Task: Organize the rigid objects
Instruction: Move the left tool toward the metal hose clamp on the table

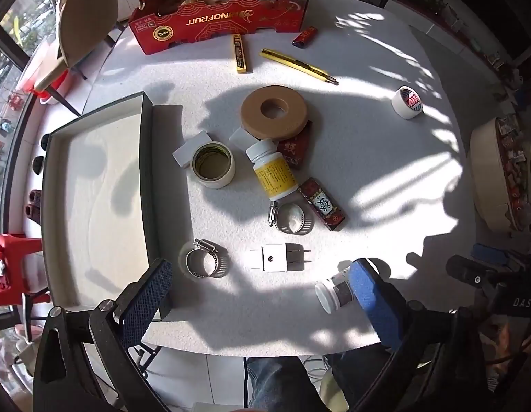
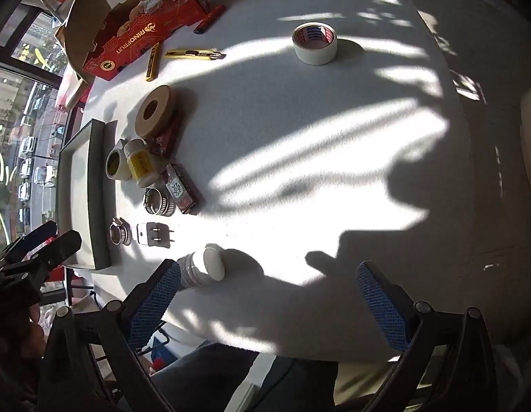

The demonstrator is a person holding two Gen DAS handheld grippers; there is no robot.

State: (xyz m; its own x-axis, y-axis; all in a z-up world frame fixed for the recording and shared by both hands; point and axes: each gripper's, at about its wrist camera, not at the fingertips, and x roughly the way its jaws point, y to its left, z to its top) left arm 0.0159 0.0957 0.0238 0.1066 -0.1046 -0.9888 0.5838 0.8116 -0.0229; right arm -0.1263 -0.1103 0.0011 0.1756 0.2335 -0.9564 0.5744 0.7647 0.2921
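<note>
Sunlight and hard shadows cross a round white table (image 1: 368, 158) strewn with small items. Both tongs stand wide apart and hold nothing: the left gripper (image 1: 262, 283) hangs over the near edge, its left finger beside the corner of a dark-walled, white-lined tray (image 1: 147, 171), while the right gripper (image 2: 268, 281) hovers over bare tabletop further right. A small white-capped bottle (image 2: 205, 267) lies on its side just beside the right gripper's left fingertip, and sits partly behind the left gripper's right pad in the left wrist view. Ahead of the left gripper lie a white plug adapter (image 1: 277, 258) and 2 metal hose clamps (image 1: 205, 258) (image 1: 291, 218). Further in, a yellow-labelled pill bottle (image 1: 274, 170) lies tipped beside a masking tape roll (image 1: 213, 164), a brown ring-shaped disc (image 1: 274, 111) and a dark red lighter (image 1: 322, 203). At the far side are a yellow utility knife (image 1: 298, 66), a yellow blade case (image 1: 240, 53), another tape roll (image 2: 314, 43) and a red cardboard box (image 1: 220, 13).
</note>
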